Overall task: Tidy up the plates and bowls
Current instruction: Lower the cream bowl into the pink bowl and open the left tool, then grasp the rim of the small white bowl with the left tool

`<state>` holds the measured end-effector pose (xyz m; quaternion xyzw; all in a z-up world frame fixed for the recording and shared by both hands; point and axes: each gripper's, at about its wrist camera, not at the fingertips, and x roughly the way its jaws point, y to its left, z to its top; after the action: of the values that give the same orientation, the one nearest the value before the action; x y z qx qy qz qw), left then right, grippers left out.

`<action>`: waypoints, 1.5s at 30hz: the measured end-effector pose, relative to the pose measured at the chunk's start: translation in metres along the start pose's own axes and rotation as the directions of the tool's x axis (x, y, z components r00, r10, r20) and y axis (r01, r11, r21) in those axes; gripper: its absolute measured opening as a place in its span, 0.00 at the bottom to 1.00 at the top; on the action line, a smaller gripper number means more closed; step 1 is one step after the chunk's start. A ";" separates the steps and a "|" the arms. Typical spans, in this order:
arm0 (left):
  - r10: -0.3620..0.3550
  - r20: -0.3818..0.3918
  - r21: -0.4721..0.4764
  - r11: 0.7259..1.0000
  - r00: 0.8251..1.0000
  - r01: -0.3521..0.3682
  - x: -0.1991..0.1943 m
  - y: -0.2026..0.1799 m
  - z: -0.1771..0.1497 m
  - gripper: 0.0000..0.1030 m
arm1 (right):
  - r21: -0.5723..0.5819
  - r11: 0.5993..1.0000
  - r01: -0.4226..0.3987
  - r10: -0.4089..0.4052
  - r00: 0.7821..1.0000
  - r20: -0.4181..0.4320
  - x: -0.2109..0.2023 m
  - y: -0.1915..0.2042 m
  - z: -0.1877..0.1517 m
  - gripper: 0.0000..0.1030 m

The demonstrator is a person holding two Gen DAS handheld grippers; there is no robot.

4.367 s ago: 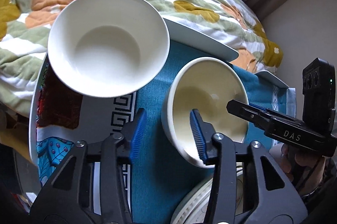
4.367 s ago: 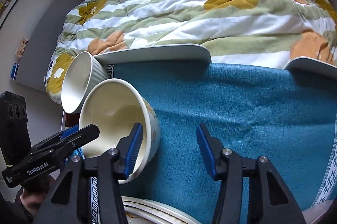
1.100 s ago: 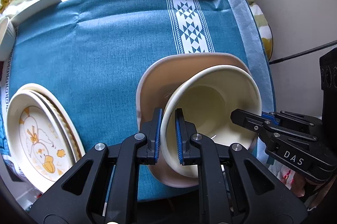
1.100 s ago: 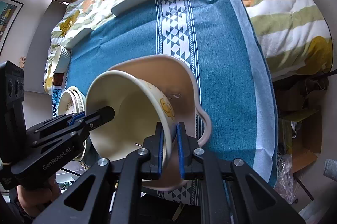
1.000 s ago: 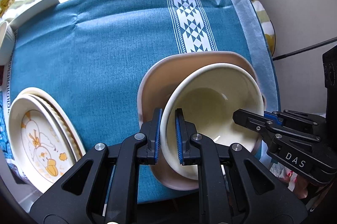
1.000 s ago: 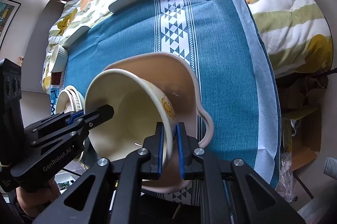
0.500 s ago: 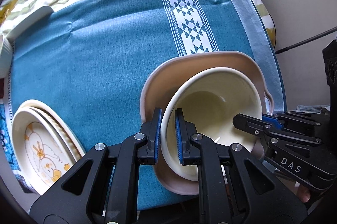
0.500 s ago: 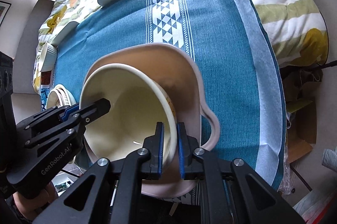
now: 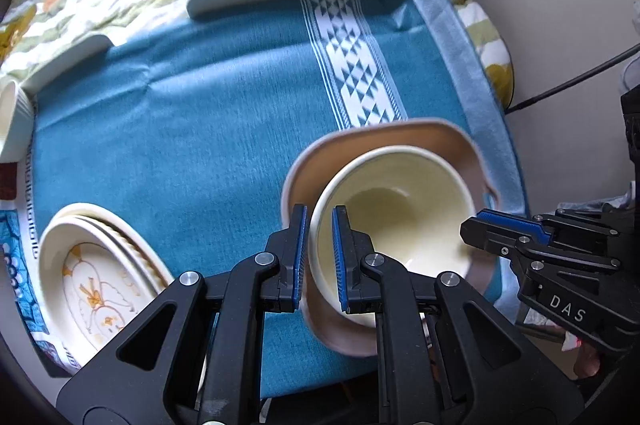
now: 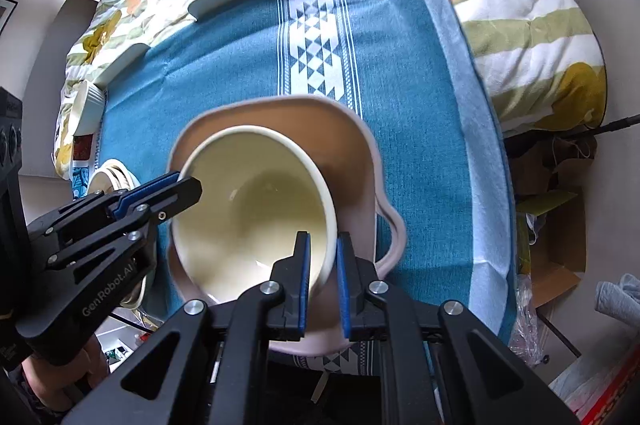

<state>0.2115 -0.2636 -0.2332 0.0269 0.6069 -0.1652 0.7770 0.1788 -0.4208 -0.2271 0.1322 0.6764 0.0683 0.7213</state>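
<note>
Cream bowl [image 9: 394, 209] sits inside the pink dish [image 10: 348, 153]; left hand-held gripper [image 9: 319, 257] and right hand-held gripper [image 10: 323, 277] each pinch opposite rim sides, nearly closed.

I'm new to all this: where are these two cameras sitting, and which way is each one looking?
Left wrist view: rides on the left tool, looking forward and down along its fingers at the cream bowl; the right tool enters from the right.
Right wrist view: rides on the right tool, facing the same bowl from the opposite rim; the left tool enters from the left.
Shared: the bowl, the pink handled dish beneath it, and the blue tablecloth.
</note>
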 end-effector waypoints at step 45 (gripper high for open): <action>0.160 0.382 -0.756 0.621 0.910 0.208 -0.061 0.455 -0.042 0.55 | -0.678 0.709 -0.195 0.209 0.976 -0.062 0.137 0.421 0.184 0.68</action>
<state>0.2910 0.1903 -0.2582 -0.3577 0.4393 0.1031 0.8176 0.4062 0.0015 -0.2300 -0.0668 0.5789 0.3878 0.7142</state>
